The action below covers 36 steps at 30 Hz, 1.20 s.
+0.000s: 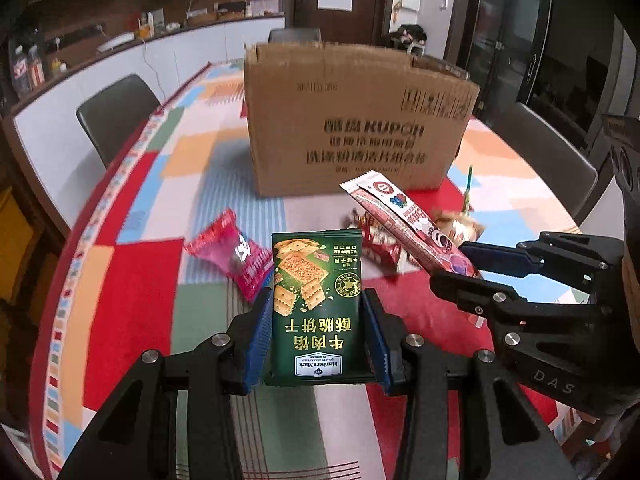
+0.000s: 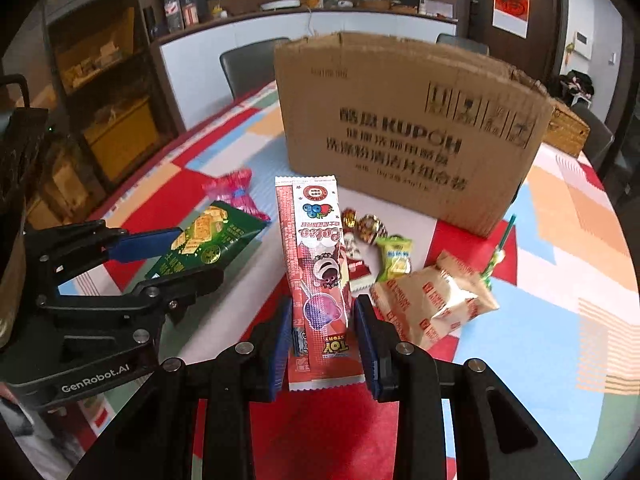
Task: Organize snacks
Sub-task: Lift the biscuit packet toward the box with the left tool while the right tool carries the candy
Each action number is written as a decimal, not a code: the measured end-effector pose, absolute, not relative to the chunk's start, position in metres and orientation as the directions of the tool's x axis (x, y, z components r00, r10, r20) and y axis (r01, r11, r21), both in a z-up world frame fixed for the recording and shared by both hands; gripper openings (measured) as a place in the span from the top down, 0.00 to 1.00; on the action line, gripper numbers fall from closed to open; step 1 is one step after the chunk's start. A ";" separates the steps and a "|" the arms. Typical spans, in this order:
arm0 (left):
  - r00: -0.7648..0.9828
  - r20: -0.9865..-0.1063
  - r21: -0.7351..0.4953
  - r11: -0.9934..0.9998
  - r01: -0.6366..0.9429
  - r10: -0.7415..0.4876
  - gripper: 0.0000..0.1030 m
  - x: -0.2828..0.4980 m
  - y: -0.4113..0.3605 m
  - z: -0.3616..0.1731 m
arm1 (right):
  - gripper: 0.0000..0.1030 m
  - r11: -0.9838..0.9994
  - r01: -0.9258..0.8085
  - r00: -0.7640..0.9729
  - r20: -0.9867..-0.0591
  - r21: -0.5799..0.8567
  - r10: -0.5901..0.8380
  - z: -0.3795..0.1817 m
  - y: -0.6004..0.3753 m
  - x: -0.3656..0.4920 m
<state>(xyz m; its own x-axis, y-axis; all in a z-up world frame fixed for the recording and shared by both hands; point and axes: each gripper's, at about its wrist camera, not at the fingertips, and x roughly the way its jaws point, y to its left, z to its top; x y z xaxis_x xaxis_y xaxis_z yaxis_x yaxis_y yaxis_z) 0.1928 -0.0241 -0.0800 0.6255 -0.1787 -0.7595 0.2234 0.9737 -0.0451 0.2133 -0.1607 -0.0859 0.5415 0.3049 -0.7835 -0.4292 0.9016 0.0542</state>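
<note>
My left gripper (image 1: 318, 312) is shut on a green cracker packet (image 1: 316, 292) and holds it above the table; it also shows in the right wrist view (image 2: 200, 240). My right gripper (image 2: 322, 328) is shut on a long red Toy Story candy packet (image 2: 316, 256), also seen in the left wrist view (image 1: 404, 228). An open cardboard box (image 1: 356, 120) stands behind them on the table; it fills the back of the right wrist view (image 2: 408, 128). Both packets are short of the box.
On the colourful tablecloth (image 1: 132, 208) lie a pink packet (image 1: 236, 256), small gold-wrapped candies (image 2: 366, 224), a yellow-green sweet (image 2: 394, 258), a tan packet (image 2: 436, 300) and a green lollipop stick (image 2: 502, 244). Dark chairs (image 1: 116, 112) stand around the table.
</note>
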 end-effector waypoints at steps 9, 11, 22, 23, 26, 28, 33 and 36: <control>0.689 -0.695 -0.043 0.968 0.245 -0.206 0.58 0.188 -0.024 -0.042 | 0.69 0.910 -0.410 0.610 -0.722 0.064 0.326 -0.049 -0.167 0.205; 0.706 -0.674 -0.050 0.967 0.251 -0.218 0.58 0.190 -0.024 -0.031 | 0.69 0.913 -0.404 0.631 -0.705 0.058 0.324 -0.041 -0.168 0.204; 0.819 -0.526 -0.007 0.965 0.263 -0.228 0.58 0.209 -0.028 0.037 | 0.69 0.929 -0.367 0.743 -0.584 0.053 0.327 0.019 -0.180 0.218; 0.824 -0.519 -0.003 0.964 0.264 -0.227 0.58 0.211 -0.028 0.041 | 0.69 0.930 -0.363 0.751 -0.574 0.051 0.325 0.024 -0.180 0.219; 0.838 -0.495 0.007 0.963 0.269 -0.231 0.58 0.222 -0.031 0.055 | 0.69 0.934 -0.353 0.773 -0.547 0.050 0.321 0.039 -0.183 0.227; 0.842 -0.487 0.011 0.962 0.272 -0.233 0.58 0.231 -0.032 0.062 | 0.69 0.936 -0.348 0.783 -0.535 0.049 0.319 0.048 -0.184 0.234; 0.851 -0.472 0.014 0.963 0.270 -0.232 0.58 0.256 -0.034 0.077 | 0.69 0.941 -0.336 0.794 -0.524 0.046 0.309 0.063 -0.186 0.256; 0.850 -0.479 0.025 0.964 0.264 -0.221 0.58 0.272 -0.035 0.081 | 0.69 0.945 -0.323 0.797 -0.524 0.048 0.299 0.068 -0.189 0.272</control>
